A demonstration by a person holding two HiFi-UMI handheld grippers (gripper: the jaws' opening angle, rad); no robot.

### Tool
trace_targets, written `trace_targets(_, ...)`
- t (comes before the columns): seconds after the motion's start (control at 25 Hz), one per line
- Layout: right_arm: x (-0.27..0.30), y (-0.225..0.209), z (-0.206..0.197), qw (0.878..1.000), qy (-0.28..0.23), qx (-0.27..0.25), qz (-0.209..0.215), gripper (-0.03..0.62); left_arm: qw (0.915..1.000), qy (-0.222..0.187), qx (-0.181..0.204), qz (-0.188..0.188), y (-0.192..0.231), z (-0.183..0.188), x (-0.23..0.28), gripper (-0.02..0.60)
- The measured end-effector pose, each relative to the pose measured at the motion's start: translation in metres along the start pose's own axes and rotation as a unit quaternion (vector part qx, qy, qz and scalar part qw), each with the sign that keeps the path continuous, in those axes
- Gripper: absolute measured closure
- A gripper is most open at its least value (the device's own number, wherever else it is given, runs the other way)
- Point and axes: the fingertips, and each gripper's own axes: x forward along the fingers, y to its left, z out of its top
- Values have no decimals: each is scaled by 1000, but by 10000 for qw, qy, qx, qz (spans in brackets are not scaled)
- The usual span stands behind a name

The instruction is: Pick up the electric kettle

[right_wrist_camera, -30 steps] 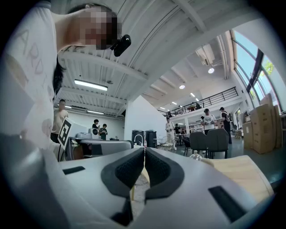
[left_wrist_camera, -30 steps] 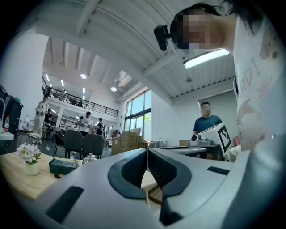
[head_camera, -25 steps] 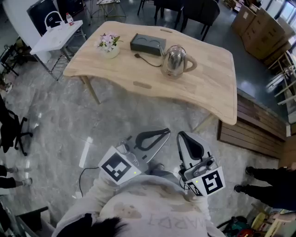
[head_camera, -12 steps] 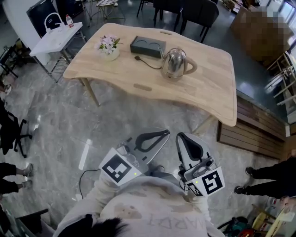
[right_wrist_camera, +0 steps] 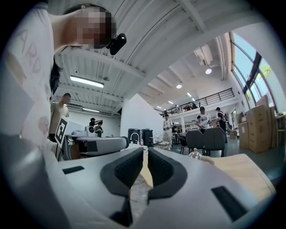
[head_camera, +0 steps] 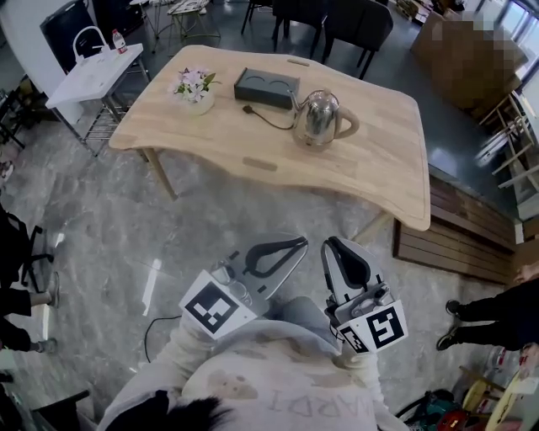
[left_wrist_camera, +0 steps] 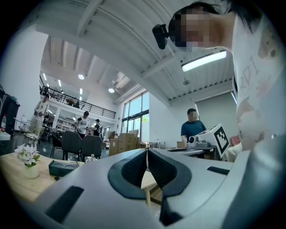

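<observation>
A steel electric kettle [head_camera: 320, 117] with a tan handle stands on the wooden table [head_camera: 379, 168], well ahead of both grippers. Its cord runs to a dark grey base tray [head_camera: 267, 85] behind it. In the head view my left gripper [head_camera: 300, 242] and right gripper [head_camera: 330, 246] are held close to my body over the floor, both shut and empty. The left gripper [left_wrist_camera: 147, 152] shows its pads meeting at the tips in the left gripper view. My right gripper [right_wrist_camera: 145, 152] also has its pads together, and the kettle's lid knob [right_wrist_camera: 195, 154] peeks over its right jaw.
A pot of flowers [head_camera: 196, 87] sits at the table's left end. A white side table [head_camera: 88, 71] stands left of it, dark chairs [head_camera: 358, 21] behind, wooden pallets [head_camera: 459, 240] to the right. People stand around the room's edges [head_camera: 497, 316].
The view has shifted slightly and the table sits a little higher and nearer the frame top. Both grippers stay shut and keep almost the same place near my body.
</observation>
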Motion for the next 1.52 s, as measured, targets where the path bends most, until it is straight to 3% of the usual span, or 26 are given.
trace_targets(0.24,18,-24,-8,9995,148,-96,-248,568,9999,-23,-115,-35,18,-5,7,568)
trace_targets(0.32,29,-37,-13,9993,195,-113,-287,526,10000,2,-95,-26,27,-6,11,568)
trace_targets(0.88,108,-141,-50,9975,644,-237,-144,482,10000,62,-3,78,74,-8,70,568)
trace_targets(1.52,167,-254,-102,9921,1242,-156,-116,441,9994,274,-174,131,120,-21,149,568)
